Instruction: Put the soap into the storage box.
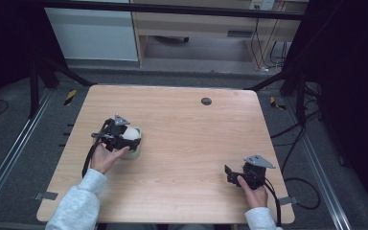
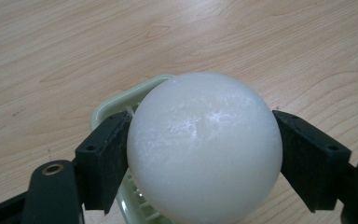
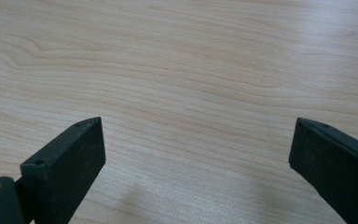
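- The left gripper [image 2: 200,154] is clamped on a white ball [image 2: 204,148], its two black jaws pressing the ball's opposite sides at about its widest line. The ball sits over a pale green dish [image 2: 116,105], in the left half of the surface [image 1: 182,143], nearer the person's edge than the far one.
- The ball looks smooth and round, so the flat pads meet it at small patches only. A slight tilt of the hand could probably let it squirt out upward or forward.
- If it slips, it would likely roll across the bare surface toward an edge, as nothing stands in its way.
- Whether the ball rests in the dish or hangs just above it cannot be told. If it is seated, a lift taken at an angle could drag or tip the light dish along with it.
- The dish's slatted floor shows under the ball in the left gripper view; a hard drop onto it could make the ball bounce out.
- The right gripper [image 1: 239,175] rests near the right front corner of the surface, jaws wide apart and holding nothing, well apart from the ball, too far to catch a runaway ball or steady the dish.
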{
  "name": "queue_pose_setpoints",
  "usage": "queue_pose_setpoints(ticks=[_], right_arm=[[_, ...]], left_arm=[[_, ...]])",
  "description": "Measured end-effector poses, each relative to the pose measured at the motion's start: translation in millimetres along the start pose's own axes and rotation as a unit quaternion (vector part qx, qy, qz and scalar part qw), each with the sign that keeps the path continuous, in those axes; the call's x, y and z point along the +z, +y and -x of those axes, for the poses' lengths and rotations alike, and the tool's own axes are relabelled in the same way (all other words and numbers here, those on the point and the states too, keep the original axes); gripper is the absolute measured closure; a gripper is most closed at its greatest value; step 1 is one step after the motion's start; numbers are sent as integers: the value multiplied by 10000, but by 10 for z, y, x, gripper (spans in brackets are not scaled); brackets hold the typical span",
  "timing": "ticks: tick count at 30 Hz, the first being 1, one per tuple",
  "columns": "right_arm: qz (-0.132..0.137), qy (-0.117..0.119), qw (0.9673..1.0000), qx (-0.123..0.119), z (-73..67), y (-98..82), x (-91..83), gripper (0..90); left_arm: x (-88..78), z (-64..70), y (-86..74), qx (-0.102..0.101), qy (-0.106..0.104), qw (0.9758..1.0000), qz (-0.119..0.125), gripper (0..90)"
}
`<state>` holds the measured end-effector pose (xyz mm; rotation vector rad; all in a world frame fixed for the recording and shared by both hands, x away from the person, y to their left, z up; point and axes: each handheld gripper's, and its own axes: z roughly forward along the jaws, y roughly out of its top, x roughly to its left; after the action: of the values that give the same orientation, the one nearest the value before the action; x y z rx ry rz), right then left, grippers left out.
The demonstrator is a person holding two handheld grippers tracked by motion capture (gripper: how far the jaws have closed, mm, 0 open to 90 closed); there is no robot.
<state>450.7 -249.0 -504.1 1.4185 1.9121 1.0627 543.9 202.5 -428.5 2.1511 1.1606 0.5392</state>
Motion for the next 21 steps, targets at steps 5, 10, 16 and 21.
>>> queue_pose_setpoints(ticks=[5,10,16,21], right_arm=[[0,-4,10000,-1,-1,0,1,39],[2,-4,10000,0,0,0,0,40],[-5,19,10000,-2,-3,1,1,40],[-8,25,10000,-1,-3,1,1,40]], left_arm=[[31,-35,-8,-53,28,10000,3,227],[71,-56,-10,-71,65,9999,-30,227],[117,-86,-34,-98,130,9998,-102,227],[153,-117,-68,-147,147,9997,-162,227]])
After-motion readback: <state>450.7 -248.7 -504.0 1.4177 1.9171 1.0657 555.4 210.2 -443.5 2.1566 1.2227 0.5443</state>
